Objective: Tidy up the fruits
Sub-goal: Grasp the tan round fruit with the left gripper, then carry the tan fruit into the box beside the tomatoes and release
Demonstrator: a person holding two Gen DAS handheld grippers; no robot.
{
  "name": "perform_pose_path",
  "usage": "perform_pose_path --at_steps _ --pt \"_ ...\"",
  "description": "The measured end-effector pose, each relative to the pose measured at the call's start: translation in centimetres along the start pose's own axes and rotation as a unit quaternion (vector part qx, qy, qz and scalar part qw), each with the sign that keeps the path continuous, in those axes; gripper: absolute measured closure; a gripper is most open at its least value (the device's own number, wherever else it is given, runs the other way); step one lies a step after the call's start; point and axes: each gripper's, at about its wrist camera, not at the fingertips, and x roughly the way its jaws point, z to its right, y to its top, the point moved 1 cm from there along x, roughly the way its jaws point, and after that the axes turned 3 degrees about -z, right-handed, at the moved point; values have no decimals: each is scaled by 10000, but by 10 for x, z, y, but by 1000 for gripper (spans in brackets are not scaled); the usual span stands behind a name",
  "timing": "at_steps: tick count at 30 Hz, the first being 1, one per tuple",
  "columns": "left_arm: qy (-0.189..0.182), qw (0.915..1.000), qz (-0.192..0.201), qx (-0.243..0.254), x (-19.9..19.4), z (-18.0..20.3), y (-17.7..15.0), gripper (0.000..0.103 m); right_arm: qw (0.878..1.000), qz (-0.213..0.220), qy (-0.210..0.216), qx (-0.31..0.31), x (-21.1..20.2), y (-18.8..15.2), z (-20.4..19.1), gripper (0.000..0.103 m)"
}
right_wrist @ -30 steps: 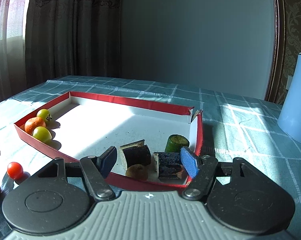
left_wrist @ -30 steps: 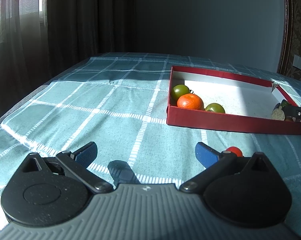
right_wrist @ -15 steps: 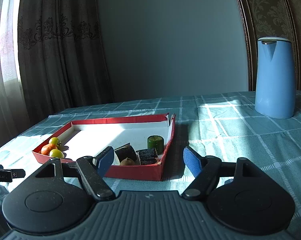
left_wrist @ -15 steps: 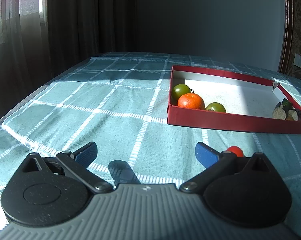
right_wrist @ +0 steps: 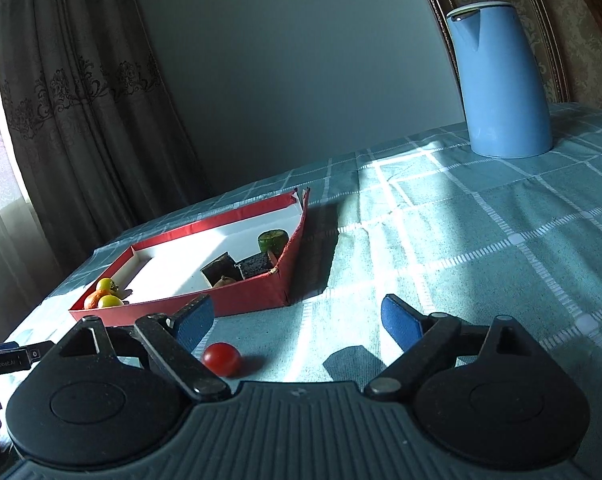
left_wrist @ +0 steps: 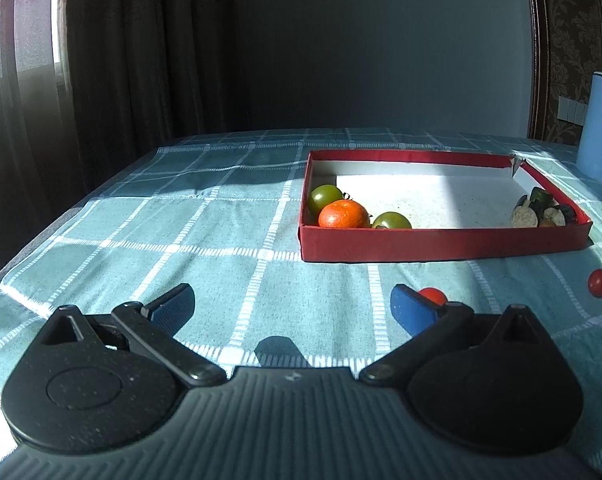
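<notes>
Left wrist view: an orange (left_wrist: 343,214) and two green tomatoes (left_wrist: 324,196) sit in the red box (left_wrist: 441,244); two red tomatoes (left_wrist: 599,283) remain on the tablecloth (left_wrist: 221,240), both grippers (left_wrist: 291,312) (right_wrist: 297,320) spread wide, empty.

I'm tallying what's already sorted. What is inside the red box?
The red box holds an orange, two green tomatoes, and cut pieces in the opposite corner. Its near wall hides their undersides.

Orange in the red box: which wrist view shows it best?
Left wrist: the orange sits near and sunlit between two green fruits. In the right wrist view it is small, at the box's far corner, partly hidden.
</notes>
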Motion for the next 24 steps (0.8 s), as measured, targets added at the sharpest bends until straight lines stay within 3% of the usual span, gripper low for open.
perform_pose_path --at_steps 4,12,13,17,18,20,22,24 --pt "-393 9987 90 312 -13 14 -4 0 10000 -37 6 14 1 0 0 12" --pt "-665 9955 -142 652 -17 36 -11 8 10000 -35 15 34 2 0 1 10" --pt "-698 9949 -179 700 -15 39 -12 15 10000 -39 14 34 2 0 1 10" --pt "-742 9933 -290 839 -12 46 -16 25 10000 -63 10 45 2 -1 1 10" --pt "-763 9930 -324 846 -11 46 -16 36 10000 -68 6 48 2 -1 1 10" --pt "-839 9924 -405 802 -8 46 -17 49 10000 -80 1 52 2 0 1 10" --pt "-903 9918 -464 776 -7 46 -17 71 10000 -82 1 51 2 0 1 10" --pt "-938 9915 -455 780 -9 48 -18 75 9999 -82 -3 60 2 0 1 10"
